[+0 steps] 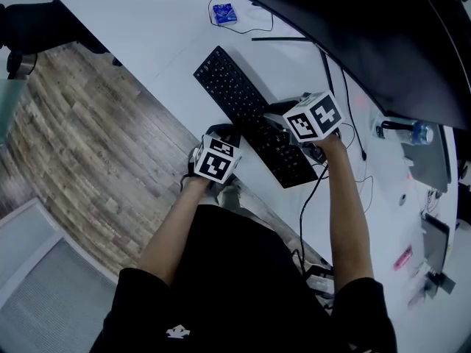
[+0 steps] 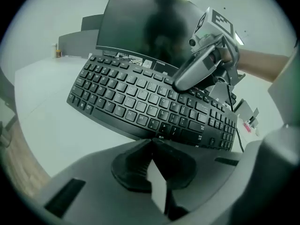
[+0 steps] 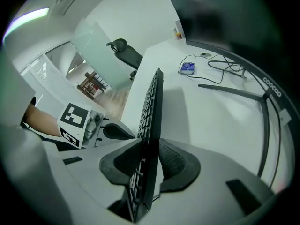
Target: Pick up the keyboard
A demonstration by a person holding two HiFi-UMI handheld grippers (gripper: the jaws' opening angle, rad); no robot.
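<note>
The black keyboard (image 1: pixel 235 94) lies slantwise on the white desk (image 1: pixel 147 20), its right end tilted up. My right gripper (image 1: pixel 283 120) grips that end from the far side. In the right gripper view the keyboard (image 3: pixel 151 102) stands edge-on between the pads, and my right gripper (image 3: pixel 150 153) presses on both faces. My left gripper (image 1: pixel 221 134) sits at the keyboard's near edge by the desk rim. In the left gripper view my left gripper (image 2: pixel 151 142) is shut with nothing between its jaws, just below the front edge of the keyboard (image 2: pixel 140 102). The right gripper (image 2: pixel 183 84) shows there at the keyboard's back edge.
A large dark curved monitor (image 1: pixel 368 28) stands behind the keyboard on thin legs. A blue packet (image 1: pixel 224 13) and loose cables lie at the far end of the desk, a bottle (image 1: pixel 412 131) to the right. Wooden floor (image 1: pixel 81 138) lies left of the desk edge.
</note>
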